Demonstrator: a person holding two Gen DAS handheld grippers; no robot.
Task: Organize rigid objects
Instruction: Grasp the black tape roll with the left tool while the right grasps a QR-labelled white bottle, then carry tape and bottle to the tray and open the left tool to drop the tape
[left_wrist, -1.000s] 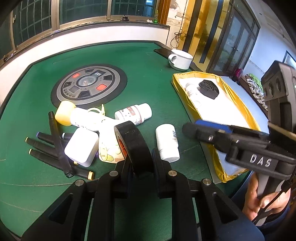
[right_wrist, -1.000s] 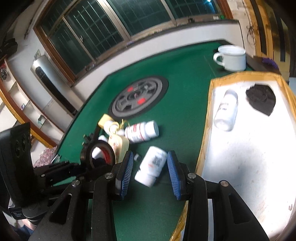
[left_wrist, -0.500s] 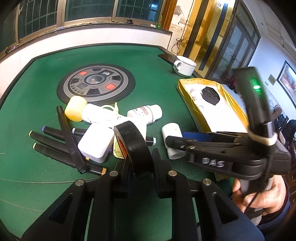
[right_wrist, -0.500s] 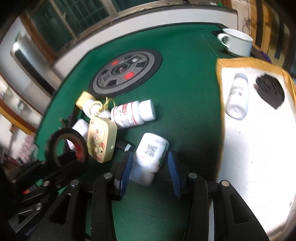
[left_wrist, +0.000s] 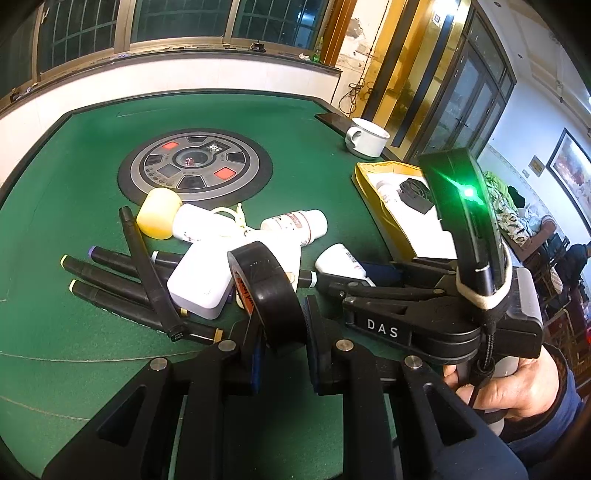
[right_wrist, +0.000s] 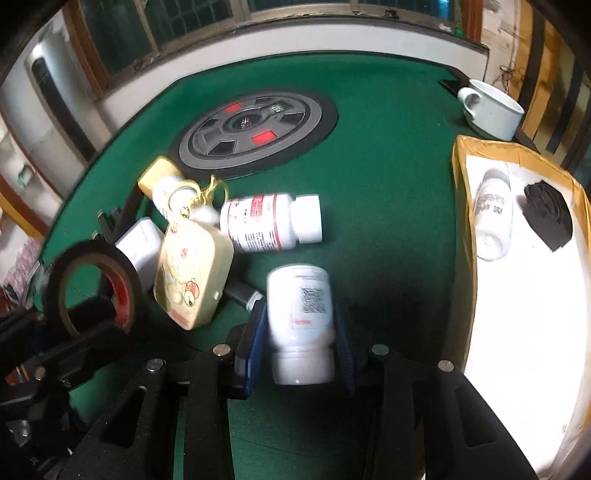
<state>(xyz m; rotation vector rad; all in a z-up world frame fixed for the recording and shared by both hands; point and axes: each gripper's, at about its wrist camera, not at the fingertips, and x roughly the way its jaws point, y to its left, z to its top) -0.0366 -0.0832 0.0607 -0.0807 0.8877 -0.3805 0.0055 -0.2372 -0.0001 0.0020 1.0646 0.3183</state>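
Note:
My left gripper (left_wrist: 282, 332) is shut on a black tape roll (left_wrist: 266, 288), which stands on edge above the green table. The right wrist view shows the same roll (right_wrist: 92, 284) at the left. My right gripper (right_wrist: 301, 325) points steeply down over a white bottle (right_wrist: 299, 302) lying on the felt. Its jaws are closing and the blue pads (right_wrist: 258, 325) lie against both sides of the bottle. In the left wrist view the right gripper (left_wrist: 325, 273) reaches the bottle (left_wrist: 340, 260) from the right. A gold-walled tray (right_wrist: 460, 206) holds another white bottle (right_wrist: 493, 218) and a black piece (right_wrist: 548, 216).
A red-labelled bottle (right_wrist: 269, 221), a yellow tin with a keyring (right_wrist: 192, 273), a white box (left_wrist: 199, 284), a yellow-capped bottle (left_wrist: 159, 212) and several black markers (left_wrist: 110, 280) lie clustered at the left. Behind them are a round control panel (right_wrist: 255, 133) and a white mug (right_wrist: 491, 107).
My right gripper has come down over the white bottle and its jaws have narrowed onto it. The left gripper keeps the tape roll and has shifted slightly.

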